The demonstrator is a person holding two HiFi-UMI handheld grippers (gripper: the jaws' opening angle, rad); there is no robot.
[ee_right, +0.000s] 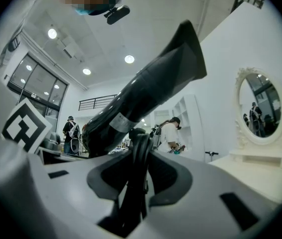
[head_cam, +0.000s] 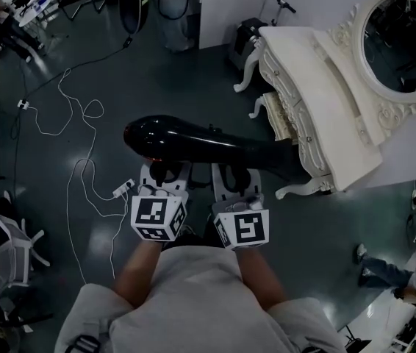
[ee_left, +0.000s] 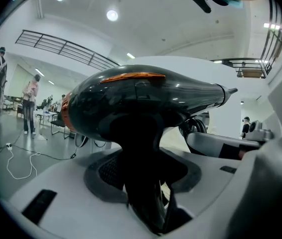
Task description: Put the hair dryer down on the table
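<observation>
A glossy black hair dryer (head_cam: 193, 144) hangs crosswise above the floor, its nozzle pointing right toward the white dressing table (head_cam: 318, 101). My left gripper (head_cam: 166, 172) is shut on the dryer's handle. In the left gripper view the body (ee_left: 146, 103) fills the frame above the left gripper (ee_left: 143, 183). My right gripper (head_cam: 236, 179) sits beside the left one, under the nozzle end. In the right gripper view the right gripper (ee_right: 136, 178) is shut on a black looped cord (ee_right: 140, 148) below the hair dryer (ee_right: 151, 93). The tabletop (ee_right: 260, 168) lies to the right.
An oval mirror (head_cam: 403, 43) stands at the back of the dressing table. White cables (head_cam: 83, 138) and a power strip (head_cam: 123, 190) lie on the dark floor at left. A chair (head_cam: 13, 252) stands at lower left. A person's legs (head_cam: 392, 274) show at right.
</observation>
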